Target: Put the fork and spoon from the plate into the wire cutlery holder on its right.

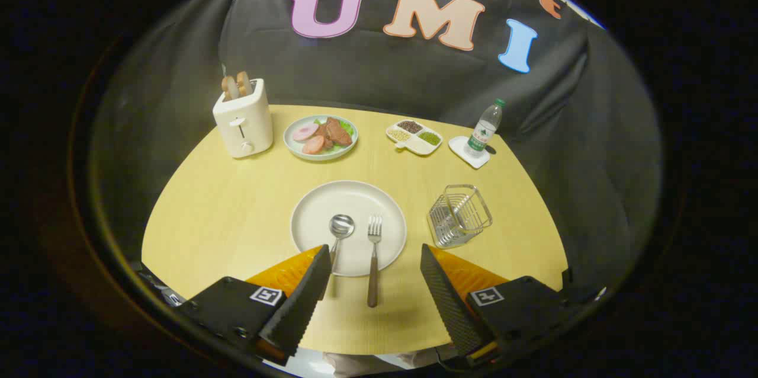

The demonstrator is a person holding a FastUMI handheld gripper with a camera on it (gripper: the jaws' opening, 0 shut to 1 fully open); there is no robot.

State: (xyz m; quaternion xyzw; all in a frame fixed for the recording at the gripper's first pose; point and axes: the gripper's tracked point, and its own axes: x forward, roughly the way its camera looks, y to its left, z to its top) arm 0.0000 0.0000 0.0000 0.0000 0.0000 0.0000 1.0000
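**Operator:** Report the state of the hand-held gripper [375, 259] and the task items.

**Inspector:** Fingers spread wide, holding nothing. The fork [373, 250] lies just ahead, between the fingers, tines on the plate [314, 212], handle overhanging the rim onto the table [225, 212]. The spoon [339, 233] lies beside it, its handle partly behind the left finger.

**Operator:** Failure risks?

**Inspector:** Probable risks: closing on the fork could catch the nearby spoon. Both utensils are thin and lie flat, so the fingers may slip off or push the plate. The wire cutlery holder [459, 216], to the right of the plate, looks light and may tip if struck during insertion.

**Operator:** Container contents?

**Inspector:** Holder: appears empty. Toaster [244, 120]: bread in slots. Far plate [320, 137]: sliced meat and greens. Divided dish [414, 137]: grains or seeds. A bottle [485, 128] stands on a coaster.
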